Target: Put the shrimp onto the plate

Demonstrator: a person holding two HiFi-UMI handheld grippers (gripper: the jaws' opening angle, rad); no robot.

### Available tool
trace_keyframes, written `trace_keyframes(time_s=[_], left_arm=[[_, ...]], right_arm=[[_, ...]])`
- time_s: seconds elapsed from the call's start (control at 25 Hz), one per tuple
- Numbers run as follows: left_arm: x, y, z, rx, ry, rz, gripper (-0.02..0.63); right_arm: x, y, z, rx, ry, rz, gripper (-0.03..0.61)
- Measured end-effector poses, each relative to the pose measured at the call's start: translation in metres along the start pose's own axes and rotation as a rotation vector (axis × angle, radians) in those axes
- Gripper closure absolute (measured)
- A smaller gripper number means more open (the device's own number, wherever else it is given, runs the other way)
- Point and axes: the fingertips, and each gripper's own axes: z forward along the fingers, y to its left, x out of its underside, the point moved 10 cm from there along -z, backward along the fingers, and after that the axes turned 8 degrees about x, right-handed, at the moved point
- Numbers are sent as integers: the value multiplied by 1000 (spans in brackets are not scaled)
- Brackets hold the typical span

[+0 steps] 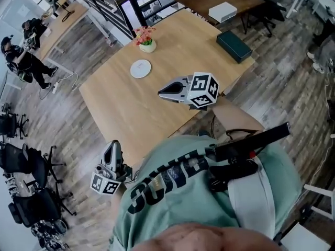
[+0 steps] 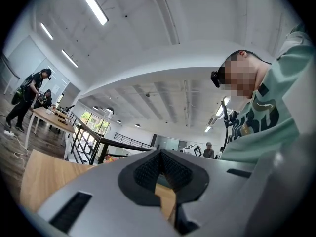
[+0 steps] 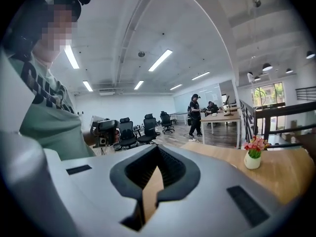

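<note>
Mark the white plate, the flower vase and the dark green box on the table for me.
white plate [image 1: 140, 68], head view, centre of its face.
flower vase [image 1: 147, 47], head view, the white pot under the blooms.
dark green box [image 1: 234, 45], head view, middle of its top.

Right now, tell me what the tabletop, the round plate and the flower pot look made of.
Tabletop: wood or wood-look laminate, matte, pale with visible grain. Plate: plain white, smooth, perhaps ceramic or plastic; too small to tell. Flower pot: cream, rounded, faintly glossy, probably glazed ceramic.
</note>
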Motion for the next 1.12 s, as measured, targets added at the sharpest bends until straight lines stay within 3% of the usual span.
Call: trace_keyframes(time_s=[0.24,0.48,0.76,0.92,1.12], left_arm=[[-2,18,-61,28,-60,-33,618],[-3,16,-67,46,-88,-39,618],[2,-16,-25,-21,-99,21,618],[18,-37,15,-56,-132,-11,618],[28,-55,76,-21,-117,-42,618]], right_arm=[[-12,48,24,87,25,15,571],[-28,59,21,113,14,8,571],[-27,22,-23,57,-23,-18,571],[-21,-7,-60,32,-40,-11,571],[-12,-33,-104,33,-64,-11,571]])
